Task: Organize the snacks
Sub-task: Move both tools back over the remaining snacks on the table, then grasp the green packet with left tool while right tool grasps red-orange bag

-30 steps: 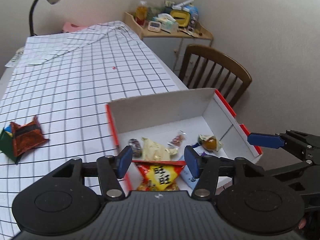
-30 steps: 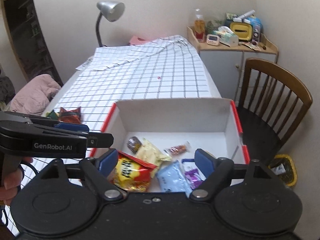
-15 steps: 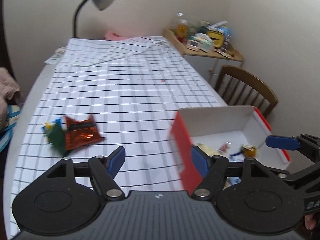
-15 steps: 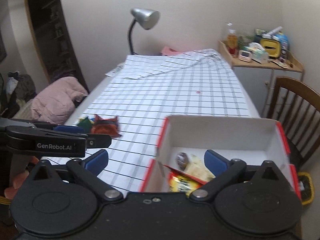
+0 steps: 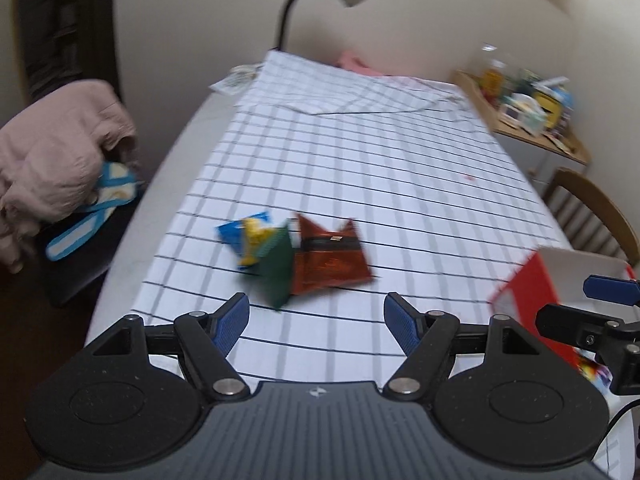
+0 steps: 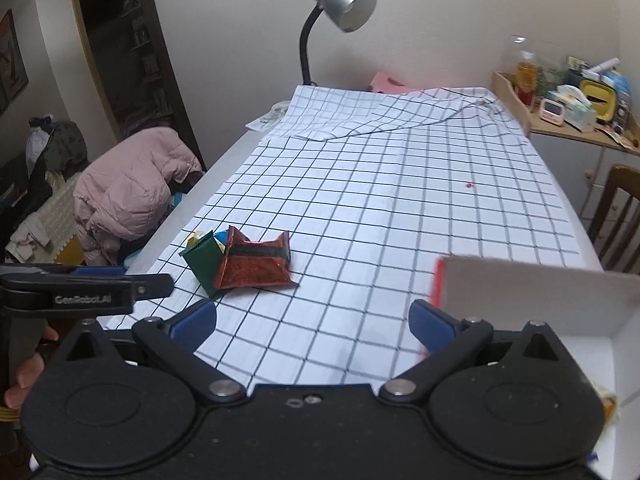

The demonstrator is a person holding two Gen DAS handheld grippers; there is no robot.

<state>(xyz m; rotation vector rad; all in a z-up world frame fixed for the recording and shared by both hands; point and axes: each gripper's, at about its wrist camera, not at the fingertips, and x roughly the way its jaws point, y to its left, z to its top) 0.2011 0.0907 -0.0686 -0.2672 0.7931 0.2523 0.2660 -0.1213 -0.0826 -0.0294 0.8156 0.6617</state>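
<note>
Three snack packets lie bunched together near the left edge of the checked tablecloth [image 6: 400, 184]: a red-brown packet [image 5: 330, 258], a dark green packet [image 5: 276, 266] leaning against its left side and touching it, and a blue-and-yellow packet [image 5: 246, 238] partly tucked behind the green one. Toward the table's near right corner stands the white box [image 6: 532, 296] with red edging, which already holds snacks (only a sliver of them shows at its near side). Both tools are empty: the left gripper [image 5: 316, 318] hangs just short of the bunch with its blue fingers spread wide and nothing between them, and the right gripper [image 6: 312, 322] is likewise released, its fingers apart over bare cloth beside the box's left wall. The step in hand looks like the reach for the loose packets, the left gripper being the nearer. The next move probably calls for lowering that gripper over one packet, most readily the red-brown one with its raised corners, and pinching a crimped edge without dragging its overlapping neighbours along, then carrying it to the box.
</note>
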